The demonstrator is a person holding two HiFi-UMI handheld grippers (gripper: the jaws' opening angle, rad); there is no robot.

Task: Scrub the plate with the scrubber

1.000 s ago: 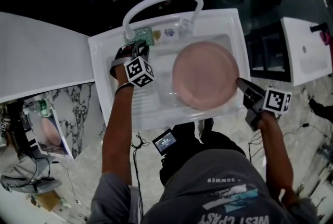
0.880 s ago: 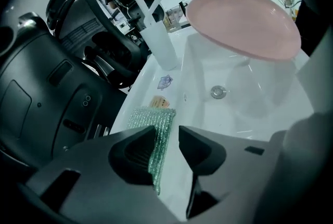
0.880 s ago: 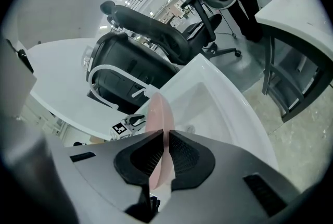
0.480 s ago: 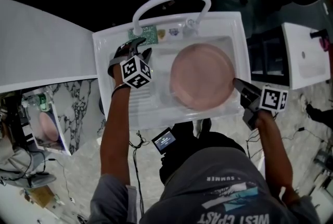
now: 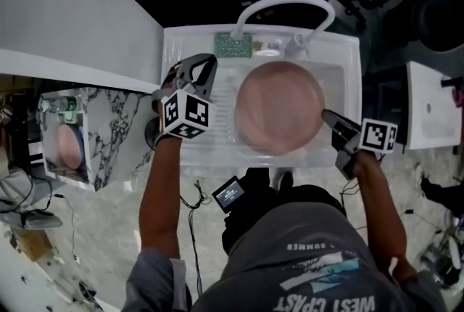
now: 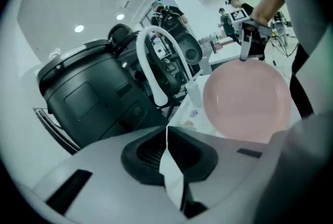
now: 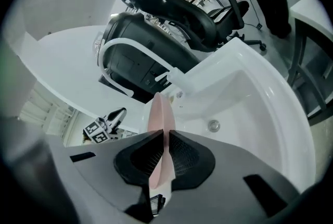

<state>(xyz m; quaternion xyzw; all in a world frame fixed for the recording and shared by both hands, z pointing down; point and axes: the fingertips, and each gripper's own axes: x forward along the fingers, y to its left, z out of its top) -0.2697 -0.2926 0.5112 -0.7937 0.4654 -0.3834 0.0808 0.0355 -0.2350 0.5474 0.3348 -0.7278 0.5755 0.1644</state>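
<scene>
A pink plate (image 5: 279, 107) stands in the white sink (image 5: 348, 49). My right gripper (image 5: 328, 117) is shut on its right rim. In the right gripper view the plate (image 7: 157, 113) shows edge-on between the pads of that gripper (image 7: 162, 139). The green scrubber (image 5: 232, 44) lies on the sink's back ledge by the faucet foot. My left gripper (image 5: 201, 64) hangs above the sink's left drainboard, short of the scrubber. Its jaws have just been closing, and they are shut with nothing between them (image 6: 167, 134). The left gripper view shows the plate (image 6: 247, 100) and the right gripper (image 6: 248, 53) beyond.
A white arched faucet (image 5: 286, 6) spans the back of the sink. A white counter (image 5: 72, 20) lies to the left, with a marbled panel (image 5: 119, 129) below it. A white table (image 5: 435, 100) stands at the right. A small camera unit (image 5: 232, 194) hangs at the person's chest.
The left gripper opened wide beside the scrubber, then lifted away and closed empty; the scrubber stays on the ledge. The right gripper has shifted the plate slightly left in the sink.
</scene>
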